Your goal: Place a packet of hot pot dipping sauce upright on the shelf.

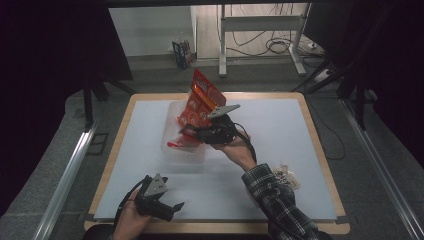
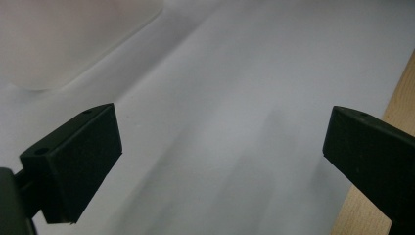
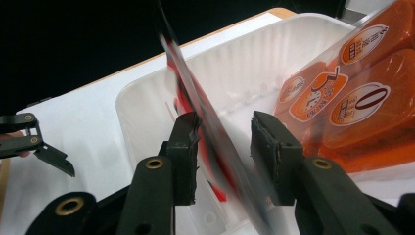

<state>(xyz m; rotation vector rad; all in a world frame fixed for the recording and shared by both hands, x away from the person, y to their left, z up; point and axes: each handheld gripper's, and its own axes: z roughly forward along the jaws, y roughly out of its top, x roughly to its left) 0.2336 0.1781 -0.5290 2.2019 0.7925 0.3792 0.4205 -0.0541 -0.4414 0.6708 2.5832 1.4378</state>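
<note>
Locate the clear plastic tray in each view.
High view: clear plastic tray at table centre, under the right gripper and the orange packets.
Left gripper view: blurred pale tray wall, upper left.
Right gripper view: tray rim behind the jaws, upper centre.
Shared landmark: white table mat.

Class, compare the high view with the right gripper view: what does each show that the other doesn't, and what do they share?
The high view adds the plaid sleeve, a small white packet beside it on the table, and cables on the floor beyond. The right gripper view adds a thin, blurred red packet standing edge-on between the right tongs, with a gap at one pad. Both share the clear tray, the orange-red packet leaning in it, and the open left tongs.
</note>
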